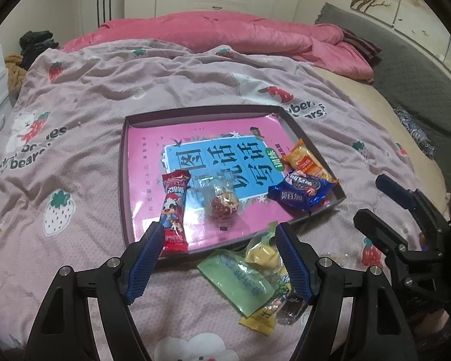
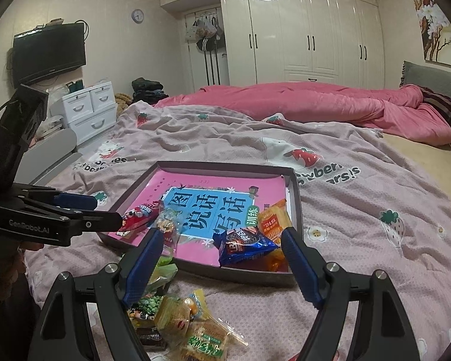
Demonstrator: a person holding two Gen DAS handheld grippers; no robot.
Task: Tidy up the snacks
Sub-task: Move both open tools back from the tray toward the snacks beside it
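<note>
I find the left tool (image 1: 218,237) angled steeply downward, its blue-padded fingers (image 1: 144,258) spread wide with nothing pressed between the pads. My right tool (image 2: 221,242) tilts down less sharply, jaws equally wide and gripping nothing. Each tool shows in the other's view: right (image 1: 406,210) at the edge, left (image 2: 84,213) seen side-on.

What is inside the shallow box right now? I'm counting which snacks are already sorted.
The box holds a pink book, and on it a red stick packet, a clear-wrapped sweet, a blue packet and an orange packet. Anything beneath the book is hidden.
</note>
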